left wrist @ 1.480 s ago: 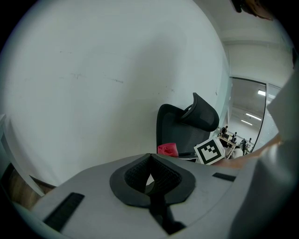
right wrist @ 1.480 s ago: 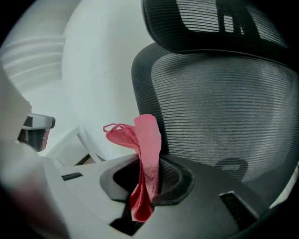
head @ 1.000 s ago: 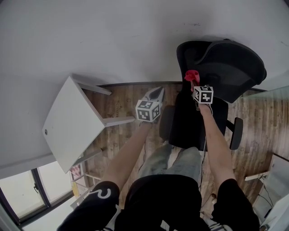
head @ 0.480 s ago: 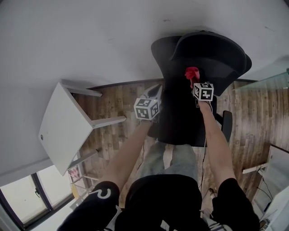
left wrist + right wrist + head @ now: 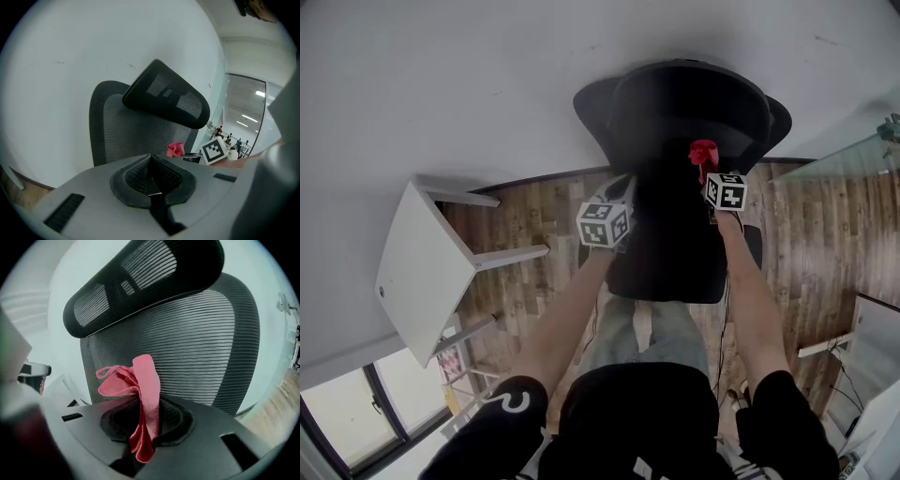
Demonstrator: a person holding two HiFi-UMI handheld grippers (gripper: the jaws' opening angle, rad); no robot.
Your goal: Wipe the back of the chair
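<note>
A black mesh office chair faces me, its back (image 5: 675,117) rising above the seat (image 5: 670,262). In the right gripper view the ribbed back (image 5: 206,343) and the headrest (image 5: 140,282) fill the frame close ahead. My right gripper (image 5: 147,420) is shut on a red cloth (image 5: 140,390), which sticks up from the jaws just short of the back. The head view shows that cloth (image 5: 703,153) over the back's right half. My left gripper (image 5: 151,176) is shut with nothing in it, left of the right one (image 5: 623,190), aimed at the back (image 5: 131,136).
A white table (image 5: 422,272) stands to the left on the wood floor (image 5: 534,244). A white wall (image 5: 441,84) lies behind the chair. At the right is a glass partition (image 5: 862,155). The person's legs are below the seat.
The chair has shifted left in the head view and now sits centred ahead of both grippers. The table has slid left too. Both grippers hold about the same place, cloth still gripped.
</note>
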